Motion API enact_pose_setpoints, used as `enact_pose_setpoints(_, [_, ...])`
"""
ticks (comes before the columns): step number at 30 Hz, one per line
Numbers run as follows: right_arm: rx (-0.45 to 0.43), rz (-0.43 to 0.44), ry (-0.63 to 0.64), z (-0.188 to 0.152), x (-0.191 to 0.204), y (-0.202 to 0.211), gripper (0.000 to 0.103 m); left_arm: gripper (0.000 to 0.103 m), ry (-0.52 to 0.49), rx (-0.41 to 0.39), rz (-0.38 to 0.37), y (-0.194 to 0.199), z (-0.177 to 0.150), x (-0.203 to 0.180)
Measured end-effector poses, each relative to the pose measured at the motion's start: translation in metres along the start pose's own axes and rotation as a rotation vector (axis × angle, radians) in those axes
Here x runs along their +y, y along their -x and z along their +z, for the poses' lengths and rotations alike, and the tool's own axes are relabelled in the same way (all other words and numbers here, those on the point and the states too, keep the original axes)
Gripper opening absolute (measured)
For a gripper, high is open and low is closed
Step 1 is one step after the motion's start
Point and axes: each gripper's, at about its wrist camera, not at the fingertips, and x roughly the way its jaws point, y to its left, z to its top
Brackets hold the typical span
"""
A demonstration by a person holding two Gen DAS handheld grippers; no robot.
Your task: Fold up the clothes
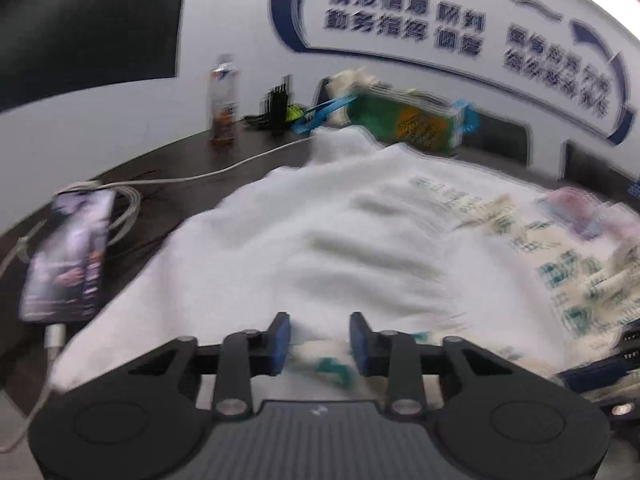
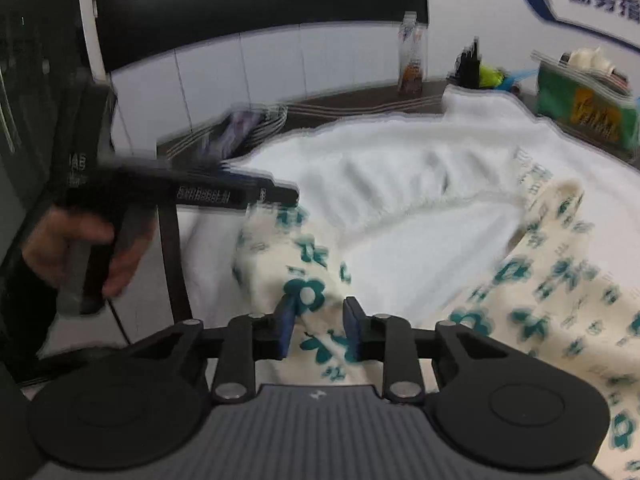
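Dark tabletop [image 1: 168, 200] carries our white garment [image 1: 304, 240]. Our 2 grippers, left [image 1: 320, 340] and right [image 2: 318, 326], stand slightly parted over its cream floral part [image 2: 540, 280], seemingly unclenched, though blur hampers us.

there are two grippers: the left gripper [image 1: 320, 338] and the right gripper [image 2: 318, 330], each with two blue pads. one hand [image 2: 76, 248] of a person is seen, at the left, around a gripper handle. on the table [image 1: 168, 160] lie two cloths: one plain white towel [image 1: 304, 236] and one cream garment [image 2: 560, 292] with green flower print. far on the table stands one bottle [image 1: 222, 100]. at the left lies one phone [image 1: 68, 256] with one white cable [image 1: 224, 170]. far right there is one green packet [image 1: 404, 120]. the small dark things beside the bottle are too blurred to count.
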Motion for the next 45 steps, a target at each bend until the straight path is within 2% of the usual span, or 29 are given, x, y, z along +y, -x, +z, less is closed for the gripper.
enact_pose_setpoints(2, [0.009,0.001,0.013,-0.001,0.001,-0.002,0.027,0.027,0.024,-0.009,0.004,0.003,-0.001,0.007])
enact_pose_setpoints(4, [0.001,0.015,0.009,0.008,-0.004,0.007,0.031,0.028,0.061,-0.054,-0.039,0.014,0.004,0.013])
enact_pose_setpoints(6, [-0.061,-0.008,0.004,0.028,-0.016,0.023,0.038,0.032,0.055,-0.093,-0.103,0.023,0.012,0.009])
enact_pose_setpoints(9, [-0.132,-0.168,0.01,0.07,-0.05,0.034,0.059,0.042,-0.005,-0.087,-0.199,0.02,0.019,-0.011])
enact_pose_setpoints(10, [-0.139,-0.224,-0.001,0.086,-0.068,0.03,0.075,0.042,-0.033,-0.065,-0.189,0.013,0.018,-0.018])
enact_pose_setpoints(11, [-0.131,-0.266,-0.021,0.102,-0.088,0.022,0.079,0.042,-0.062,-0.043,-0.179,0.006,0.016,-0.025])
enact_pose_setpoints(13, [-0.067,-0.305,-0.057,0.128,-0.125,-0.006,0.073,0.041,-0.086,0.002,-0.159,-0.009,0.013,-0.032])
enact_pose_setpoints(15, [0.004,-0.357,-0.032,0.149,-0.151,-0.045,0.061,0.041,-0.071,0.038,-0.148,-0.02,0.007,-0.031])
enact_pose_setpoints(17, [0.081,-0.406,-0.004,0.157,-0.164,-0.084,0.044,0.041,-0.063,0.018,-0.144,-0.024,0.002,-0.027])
enact_pose_setpoints(18, [0.103,-0.427,-0.008,0.159,-0.17,-0.1,0.039,0.041,-0.068,0.01,-0.143,-0.024,0.0,-0.027])
enact_pose_setpoints(19, [0.113,-0.444,-0.022,0.159,-0.174,-0.113,0.035,0.041,-0.081,-0.002,-0.136,-0.024,-0.003,-0.028])
enact_pose_setpoints(24, [0.112,-0.49,-0.079,0.157,-0.196,-0.147,0.034,0.042,-0.115,-0.016,-0.117,-0.026,-0.006,-0.036])
enact_pose_setpoints(27, [0.09,-0.495,-0.098,0.156,-0.201,-0.146,0.009,0.042,-0.102,-0.014,-0.129,-0.026,-0.004,-0.034])
enact_pose_setpoints(28, [0.072,-0.497,-0.103,0.157,-0.2,-0.14,0.004,0.042,-0.1,-0.014,-0.132,-0.026,-0.004,-0.034])
enact_pose_setpoints(31, [0.017,-0.495,-0.116,0.16,-0.198,-0.123,0.004,0.042,-0.097,-0.015,-0.136,-0.026,-0.004,-0.033])
enact_pose_setpoints(34, [-0.037,-0.451,-0.107,0.166,-0.194,-0.097,0.004,0.043,-0.089,-0.015,-0.14,-0.026,-0.003,-0.032])
enact_pose_setpoints(36, [-0.066,-0.42,-0.073,0.169,-0.186,-0.08,0.003,0.043,-0.088,-0.016,-0.142,-0.026,-0.003,-0.032])
enact_pose_setpoints(38, [-0.077,-0.344,0.018,0.167,-0.167,-0.065,0.003,0.043,-0.086,-0.016,-0.142,-0.026,-0.003,-0.032])
enact_pose_setpoints(41, [-0.017,-0.183,0.195,0.151,-0.126,-0.064,0.003,0.043,-0.082,-0.018,-0.141,-0.026,-0.003,-0.032])
enact_pose_setpoints(43, [0.068,-0.143,0.293,0.134,-0.098,-0.077,0.003,0.044,-0.085,-0.017,-0.14,-0.026,-0.003,-0.032])
enact_pose_setpoints(45, [0.132,-0.139,0.335,0.123,-0.084,-0.088,0.007,0.044,-0.079,0.004,-0.154,-0.022,0.0,-0.029])
